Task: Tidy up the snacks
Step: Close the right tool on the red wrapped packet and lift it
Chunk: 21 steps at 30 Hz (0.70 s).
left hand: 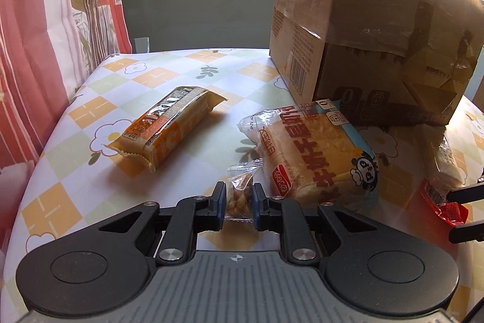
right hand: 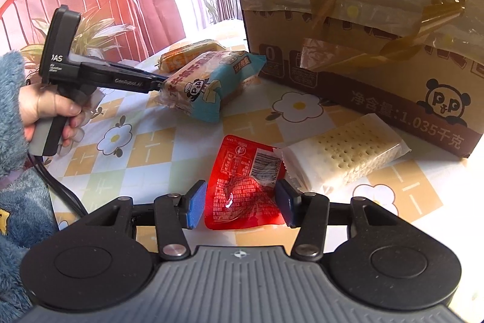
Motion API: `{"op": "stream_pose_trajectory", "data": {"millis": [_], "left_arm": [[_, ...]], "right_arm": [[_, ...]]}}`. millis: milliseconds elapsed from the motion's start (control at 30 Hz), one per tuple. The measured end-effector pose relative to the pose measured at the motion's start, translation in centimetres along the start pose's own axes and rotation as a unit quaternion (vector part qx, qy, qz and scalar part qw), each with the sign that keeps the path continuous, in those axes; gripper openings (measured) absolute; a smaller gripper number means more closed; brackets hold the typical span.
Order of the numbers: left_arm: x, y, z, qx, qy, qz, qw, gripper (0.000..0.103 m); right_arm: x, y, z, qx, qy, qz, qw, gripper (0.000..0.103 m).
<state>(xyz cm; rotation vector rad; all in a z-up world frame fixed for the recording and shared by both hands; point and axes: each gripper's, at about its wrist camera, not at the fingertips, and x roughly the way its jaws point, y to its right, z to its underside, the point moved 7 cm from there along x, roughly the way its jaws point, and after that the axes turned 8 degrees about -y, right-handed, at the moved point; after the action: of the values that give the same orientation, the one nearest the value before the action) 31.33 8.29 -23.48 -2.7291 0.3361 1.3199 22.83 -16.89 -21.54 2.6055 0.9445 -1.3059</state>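
My left gripper is shut on a small clear packet of brown snacks lying on the table. A blue bread pack with a panda lies just right of it, and an orange cake pack lies to the far left. My right gripper is open, its pads on either side of a red snack packet on the table, the right pad touching it. A white cracker pack lies to its right. The left gripper's body shows at the left of the right wrist view.
A large taped cardboard box stands at the back right of the table, also seen in the right wrist view. The flowered tablecloth ends at the left by a red striped curtain.
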Motion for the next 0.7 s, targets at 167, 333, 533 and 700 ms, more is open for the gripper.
{"op": "stream_pose_trajectory", "data": {"millis": [167,333,533,700], "left_arm": [[-0.5,0.4,0.6,-0.002,0.001,-0.001,1.0000,0.019],[-1.4,0.7,0.6,-0.001,0.010,-0.004,0.9999,0.019],[-3.4,1.7,0.2,-0.006,0.034,0.008,0.9994,0.018],[-3.9,3.1,1.0,-0.003,0.028,0.023,0.9993,0.018]], "right_arm": [[0.0,0.1,0.0,0.002,0.001,0.000,1.000,0.052],[-0.1,0.2,0.0,0.004,0.004,-0.001,1.000,0.051],[-0.9,0.0,-0.3,0.001,0.022,-0.005,1.000,0.042],[-1.0,-0.1,-0.4,-0.003,0.022,-0.004,1.000,0.041]]}}
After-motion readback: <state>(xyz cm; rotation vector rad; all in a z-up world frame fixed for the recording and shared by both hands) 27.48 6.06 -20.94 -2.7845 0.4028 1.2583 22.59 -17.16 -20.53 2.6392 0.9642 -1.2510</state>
